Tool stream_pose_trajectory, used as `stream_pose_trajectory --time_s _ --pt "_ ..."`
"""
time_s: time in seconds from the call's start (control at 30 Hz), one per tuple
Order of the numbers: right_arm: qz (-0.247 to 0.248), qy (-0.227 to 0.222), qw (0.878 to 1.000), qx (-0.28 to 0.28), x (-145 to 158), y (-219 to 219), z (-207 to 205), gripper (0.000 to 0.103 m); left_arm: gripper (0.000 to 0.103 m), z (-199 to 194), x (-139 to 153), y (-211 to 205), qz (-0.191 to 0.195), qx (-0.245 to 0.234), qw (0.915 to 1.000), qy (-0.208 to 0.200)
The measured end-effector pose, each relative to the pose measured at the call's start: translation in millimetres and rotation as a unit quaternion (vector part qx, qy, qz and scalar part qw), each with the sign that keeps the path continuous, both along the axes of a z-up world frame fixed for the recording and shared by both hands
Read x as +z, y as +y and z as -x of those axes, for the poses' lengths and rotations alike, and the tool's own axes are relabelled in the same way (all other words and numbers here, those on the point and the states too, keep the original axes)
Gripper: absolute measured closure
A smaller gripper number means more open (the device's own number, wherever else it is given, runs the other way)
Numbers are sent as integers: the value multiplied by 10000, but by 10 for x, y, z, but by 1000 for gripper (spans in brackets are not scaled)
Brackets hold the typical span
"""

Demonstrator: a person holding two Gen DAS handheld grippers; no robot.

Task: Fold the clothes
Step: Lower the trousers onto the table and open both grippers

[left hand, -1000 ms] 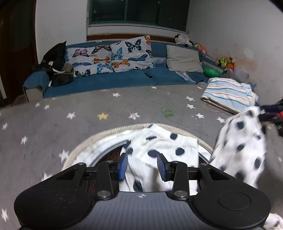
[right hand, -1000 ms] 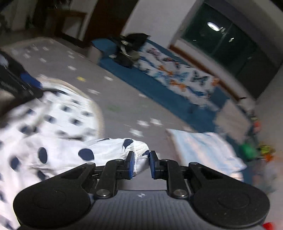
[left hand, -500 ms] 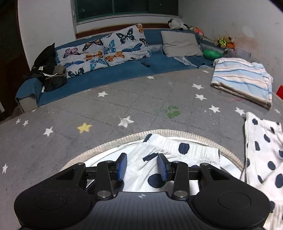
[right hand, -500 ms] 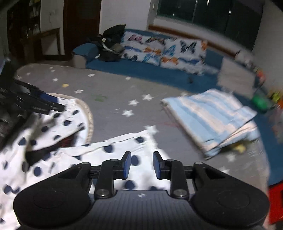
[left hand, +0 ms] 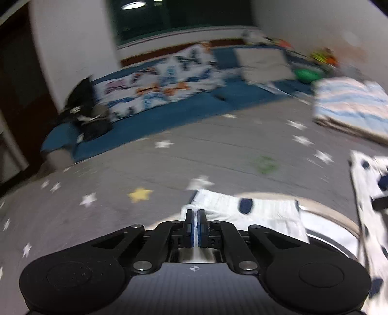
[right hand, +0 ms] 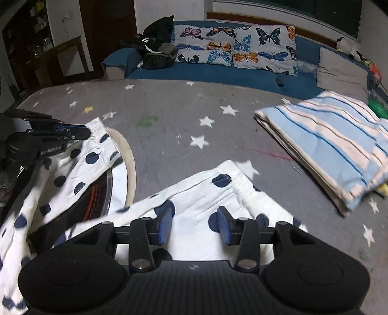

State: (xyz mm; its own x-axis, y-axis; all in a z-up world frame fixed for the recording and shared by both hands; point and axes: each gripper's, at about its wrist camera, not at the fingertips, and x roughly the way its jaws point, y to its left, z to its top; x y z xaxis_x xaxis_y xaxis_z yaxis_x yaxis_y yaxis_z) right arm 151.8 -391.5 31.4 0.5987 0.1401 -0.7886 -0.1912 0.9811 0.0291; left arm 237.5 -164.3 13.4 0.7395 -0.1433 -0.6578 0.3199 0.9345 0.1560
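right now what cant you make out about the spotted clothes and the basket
- Left wrist view: motion blur smears the spotted garment; its type is unclear.
- Left gripper: its jaws are shut on the cloth edge, but the gripper body hides what hangs below.
- Basket: spotted cloth covers most of the inside in the right wrist view.
- Right gripper: open above the cloth; its body hides the cloth's near end.

Dim indoor light, one wrist view smeared, the other mostly sharp.

A ceiling lamp reflects in the dark window; below it the left view streaks with motion blur. In the right view the butterfly cushions read crisply, the striped blanket's near edge softens, and fisheye curvature darkens the corners.
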Motion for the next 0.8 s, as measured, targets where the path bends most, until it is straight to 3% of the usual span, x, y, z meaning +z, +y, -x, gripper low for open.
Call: stream_pose_trajectory --time_s 0.17,0.43,0.63,0.8 --pt "55 -210 9997 112 -30 106 -300 52 102 -206 5 365 262 852 9960 -1" --pt "504 -521 9972 -156 -6 175 -789 47 101 -489 -2 760 49 1657 9861 -70" --pt "446 -584 9971 219 165 209 -412 47 92 -294 130 988 327 1653 9857 43" --pt "428 -420 9953 759 197 369 179 46 63 226 200 1127 392 1373 9896 166"
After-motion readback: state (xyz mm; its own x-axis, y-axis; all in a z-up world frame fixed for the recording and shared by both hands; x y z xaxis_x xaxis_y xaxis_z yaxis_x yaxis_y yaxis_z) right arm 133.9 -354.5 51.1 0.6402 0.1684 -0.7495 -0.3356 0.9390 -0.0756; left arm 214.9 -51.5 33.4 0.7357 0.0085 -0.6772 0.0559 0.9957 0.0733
